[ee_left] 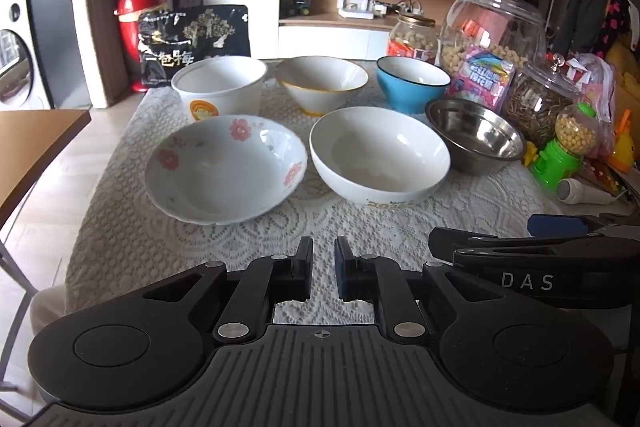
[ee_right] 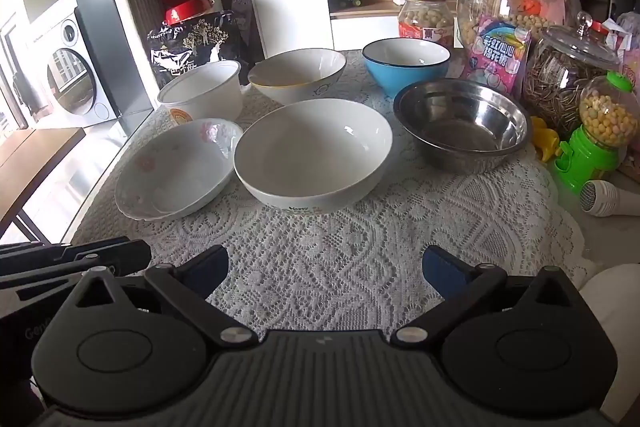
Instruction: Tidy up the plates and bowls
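You are sitting at the very start of the sorting: six bowls are standing apart on the white lace tablecloth [ee_right: 340, 267], none nested yet, and neither tool is touching one. Your left gripper [ee_left: 323, 269] is clenched on nothing, its blue-padded fingers nearly meeting. Your right gripper [ee_right: 326, 267] is standing wide and released, tilting down toward the plain white ceramic bowl [ee_right: 314, 155] just ahead of it.

By my judgement, you are lining up a first pick. The next move is asking for one finger inside that rim and one outside.

Beside it are lying the shallow white bowl with pink flowers [ee_right: 178, 169] and the stainless steel bowl [ee_right: 462, 125]. Behind are standing the white paper tub [ee_right: 202, 93], the yellow-rimmed white bowl [ee_right: 298, 75] and the blue bowl with a white inside [ee_right: 406, 65].
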{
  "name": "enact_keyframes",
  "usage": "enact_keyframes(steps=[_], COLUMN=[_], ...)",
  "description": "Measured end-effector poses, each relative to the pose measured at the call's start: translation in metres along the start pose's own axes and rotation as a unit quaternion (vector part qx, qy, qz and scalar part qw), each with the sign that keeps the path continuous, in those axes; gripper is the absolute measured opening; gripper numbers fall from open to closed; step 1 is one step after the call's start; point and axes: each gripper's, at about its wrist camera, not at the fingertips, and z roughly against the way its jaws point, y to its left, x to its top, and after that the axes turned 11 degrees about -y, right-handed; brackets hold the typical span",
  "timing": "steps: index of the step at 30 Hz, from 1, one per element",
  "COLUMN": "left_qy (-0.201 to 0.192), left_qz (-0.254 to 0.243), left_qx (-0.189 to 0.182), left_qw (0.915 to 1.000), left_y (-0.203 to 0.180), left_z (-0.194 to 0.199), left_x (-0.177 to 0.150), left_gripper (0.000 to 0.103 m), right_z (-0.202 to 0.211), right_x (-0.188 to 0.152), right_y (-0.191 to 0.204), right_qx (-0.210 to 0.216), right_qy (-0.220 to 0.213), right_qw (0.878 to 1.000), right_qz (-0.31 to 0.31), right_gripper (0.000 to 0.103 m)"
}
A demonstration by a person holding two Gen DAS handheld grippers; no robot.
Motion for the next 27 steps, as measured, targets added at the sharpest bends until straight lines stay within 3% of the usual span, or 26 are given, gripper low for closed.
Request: enact_keyframes(steps=[27], left_qy=[-0.007], left_qz=[0.004], left_qx=[-0.001], left_qw=[1.0], left_y=[0.003], left_z=[0.01], left_x=[0.002], left_gripper=[0.014], right_z=[0.014], right_x=[0.003], right_y=[0.004], right_qx=[0.002], right_qy=[-0.015], right_qw=[1.0], right_qz=[0.002], right_gripper=[0.103])
